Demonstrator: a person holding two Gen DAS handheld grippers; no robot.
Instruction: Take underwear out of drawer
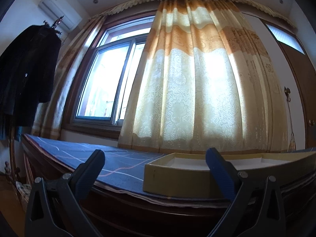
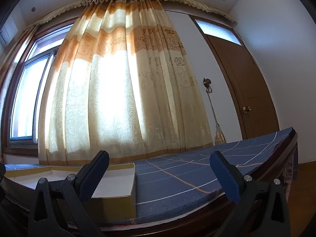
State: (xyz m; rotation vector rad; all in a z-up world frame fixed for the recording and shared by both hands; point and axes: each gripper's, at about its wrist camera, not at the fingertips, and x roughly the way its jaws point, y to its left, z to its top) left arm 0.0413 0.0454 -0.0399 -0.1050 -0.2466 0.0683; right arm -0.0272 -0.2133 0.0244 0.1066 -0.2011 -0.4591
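Left gripper (image 1: 155,161) hovering, jaws gaping wide, gripping nothing; right gripper (image 2: 160,163) likewise; shallow box (image 1: 175,179) sitting on blue bedspread (image 1: 120,162).

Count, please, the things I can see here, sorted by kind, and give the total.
Tools, both open and empty: 2, left tool and right tool
Shallow cardboard box: 1
Blue bed cover: 1
Dark coat: 1
Brown door: 1
Total: 6

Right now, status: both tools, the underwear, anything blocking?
Left tool open, empty. Right tool open, empty. No underwear or drawer in view; shallow open box on blue bed cover just ahead. Nothing blocking.
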